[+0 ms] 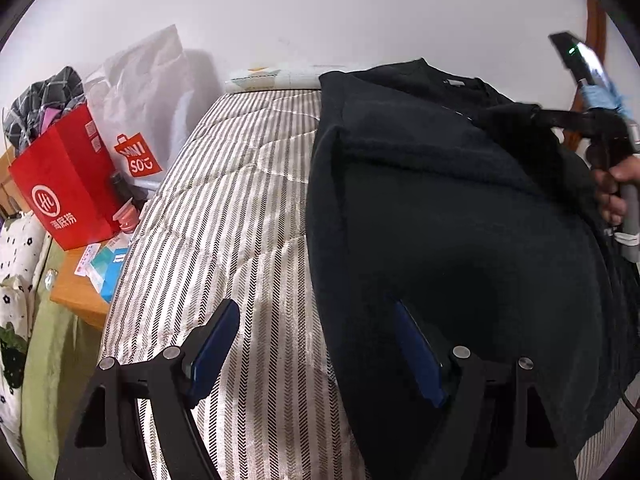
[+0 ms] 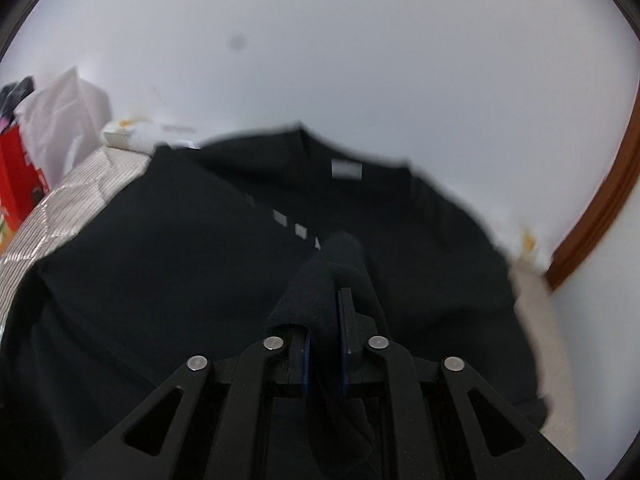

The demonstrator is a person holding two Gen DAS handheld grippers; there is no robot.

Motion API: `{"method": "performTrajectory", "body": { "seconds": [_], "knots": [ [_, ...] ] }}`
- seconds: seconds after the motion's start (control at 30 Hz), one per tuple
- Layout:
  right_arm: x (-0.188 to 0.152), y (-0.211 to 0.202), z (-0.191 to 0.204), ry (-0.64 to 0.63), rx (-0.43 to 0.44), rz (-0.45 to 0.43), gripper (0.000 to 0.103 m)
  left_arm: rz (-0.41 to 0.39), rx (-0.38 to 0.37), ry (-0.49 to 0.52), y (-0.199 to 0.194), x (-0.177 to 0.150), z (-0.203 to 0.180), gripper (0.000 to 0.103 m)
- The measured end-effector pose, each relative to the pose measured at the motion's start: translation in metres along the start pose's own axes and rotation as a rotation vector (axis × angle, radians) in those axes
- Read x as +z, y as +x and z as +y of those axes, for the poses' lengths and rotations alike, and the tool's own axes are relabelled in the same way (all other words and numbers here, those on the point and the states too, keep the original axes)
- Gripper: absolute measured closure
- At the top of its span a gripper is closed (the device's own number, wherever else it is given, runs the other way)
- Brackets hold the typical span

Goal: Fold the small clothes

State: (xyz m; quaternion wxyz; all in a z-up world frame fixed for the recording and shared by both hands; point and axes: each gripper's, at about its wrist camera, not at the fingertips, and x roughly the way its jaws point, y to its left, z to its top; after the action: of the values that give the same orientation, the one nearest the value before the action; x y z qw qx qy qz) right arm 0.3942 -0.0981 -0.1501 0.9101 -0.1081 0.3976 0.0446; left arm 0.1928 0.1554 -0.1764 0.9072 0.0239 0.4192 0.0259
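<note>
A black top (image 1: 460, 208) lies on the striped mattress (image 1: 240, 208), its left side folded over. My left gripper (image 1: 316, 320) is open, its jaws wide apart over the garment's left edge, the right finger (image 1: 416, 356) resting on the cloth. My right gripper (image 2: 326, 304) is shut on a bunch of the black top (image 2: 180, 264), holding the pinched fold above the garment's body. It also shows in the left wrist view (image 1: 576, 120), at the far right. A grey neck label (image 2: 347, 170) shows near the collar.
A red paper bag (image 1: 68, 188) and a white Miniso bag (image 1: 140, 112) stand on a wooden bedside table (image 1: 80, 296) left of the mattress. A white wall is behind the bed. A brown wooden frame (image 2: 600, 208) runs along the right.
</note>
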Motion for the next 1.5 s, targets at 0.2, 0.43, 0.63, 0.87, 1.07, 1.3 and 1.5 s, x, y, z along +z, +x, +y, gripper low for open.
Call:
{"method": "performTrajectory", "body": {
  "seconds": [0.2, 0.43, 0.63, 0.87, 1.07, 1.3, 1.5],
  "knots": [
    [-0.035, -0.023, -0.045, 0.063, 0.063, -0.001, 0.021, -0.008, -0.033, 0.017, -0.004, 0.006, -0.013, 0.026],
    [-0.106, -0.092, -0.115, 0.109, -0.006, -0.073, 0.019, -0.048, -0.097, 0.055, -0.014, 0.032, -0.061, 0.026],
    [-0.184, -0.093, -0.179, 0.319, -0.051, 0.012, 0.035, -0.104, -0.139, 0.149, -0.020, 0.062, -0.134, 0.026],
    [-0.213, -0.071, -0.191, 0.383, -0.060, 0.099, 0.058, -0.057, -0.197, 0.245, 0.006, 0.080, -0.214, 0.026],
    [-0.212, -0.063, -0.180, 0.334, -0.094, 0.129, 0.060, -0.053, -0.228, 0.315, 0.028, 0.082, -0.273, 0.026],
    [-0.213, -0.059, -0.178, 0.329, -0.108, 0.134, 0.060, -0.052, -0.166, 0.393, 0.064, 0.090, -0.325, 0.026],
    [-0.214, -0.059, -0.179, 0.337, -0.103, 0.132, 0.060, -0.059, -0.121, 0.397, 0.088, 0.096, -0.345, 0.026]
  ]
}}
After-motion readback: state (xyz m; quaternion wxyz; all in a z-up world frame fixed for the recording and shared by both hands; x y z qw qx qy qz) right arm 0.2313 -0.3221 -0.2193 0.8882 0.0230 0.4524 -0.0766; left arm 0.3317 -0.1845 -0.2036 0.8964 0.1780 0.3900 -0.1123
